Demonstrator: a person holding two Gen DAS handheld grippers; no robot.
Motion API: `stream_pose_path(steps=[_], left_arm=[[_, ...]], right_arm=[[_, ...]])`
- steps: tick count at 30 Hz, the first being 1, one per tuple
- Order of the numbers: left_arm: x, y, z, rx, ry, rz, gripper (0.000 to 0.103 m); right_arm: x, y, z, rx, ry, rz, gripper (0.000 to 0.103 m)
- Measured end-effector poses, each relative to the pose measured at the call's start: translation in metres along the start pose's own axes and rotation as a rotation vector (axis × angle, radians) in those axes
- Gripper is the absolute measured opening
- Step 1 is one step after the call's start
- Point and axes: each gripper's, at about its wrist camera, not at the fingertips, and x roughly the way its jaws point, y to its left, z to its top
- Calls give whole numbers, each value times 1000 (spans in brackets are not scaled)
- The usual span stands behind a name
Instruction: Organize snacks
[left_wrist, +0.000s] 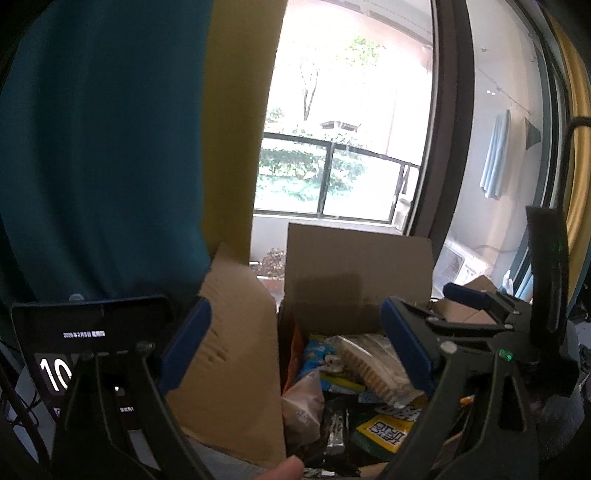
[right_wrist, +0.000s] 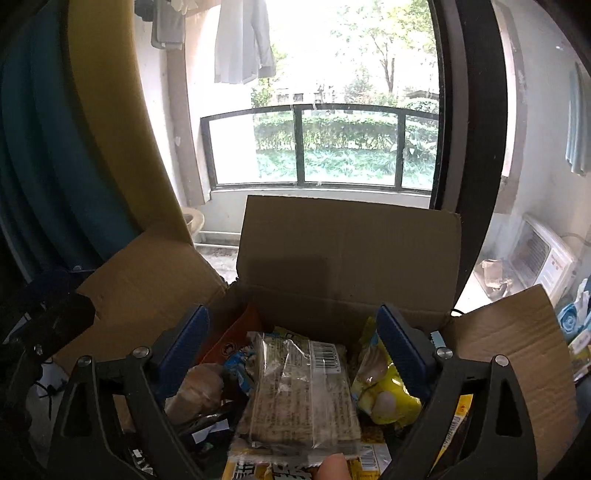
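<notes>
An open cardboard box (right_wrist: 347, 240) holds several snack packs. A clear pack of wafer biscuits (right_wrist: 299, 391) lies on top in the middle, with a yellow pack (right_wrist: 384, 391) to its right and an orange pack (right_wrist: 229, 343) at the back left. My right gripper (right_wrist: 291, 350) is open and empty, its blue pads either side of the biscuit pack, above it. My left gripper (left_wrist: 295, 350) is open and empty over the box's left part (left_wrist: 354, 284). The biscuits (left_wrist: 369, 365), a pale bag (left_wrist: 303, 402) and a yellow pack (left_wrist: 384, 432) show there. The right gripper (left_wrist: 480, 306) appears at the right.
A black tablet showing a clock (left_wrist: 85, 354) stands left of the box. The box flaps (left_wrist: 229, 354) stand up on the left and back, and one (right_wrist: 517, 354) lies out to the right. A window with a railing (right_wrist: 317, 147) is behind. An air-conditioner unit (right_wrist: 543, 258) sits far right.
</notes>
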Motion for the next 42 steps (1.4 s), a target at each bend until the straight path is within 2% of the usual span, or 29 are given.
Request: stream_pose_path(steps=[12,17,27,42], left_arm=[[-32,-23,-6,49,-39,-11,94],[-50,-31,-2,77,-79,-30,94],[-88,-33,-8,70,-83,-34,94],[-162,-40,-31,76,-139,11,94]], right_arm=[[-45,4,-6,-22,-10,-15,94],[-67,7,-16,-29,-13,-26,94],[-114,21,-31,-40,-52,-31,94],[-179,43,-56,-63,-124,-20,94]])
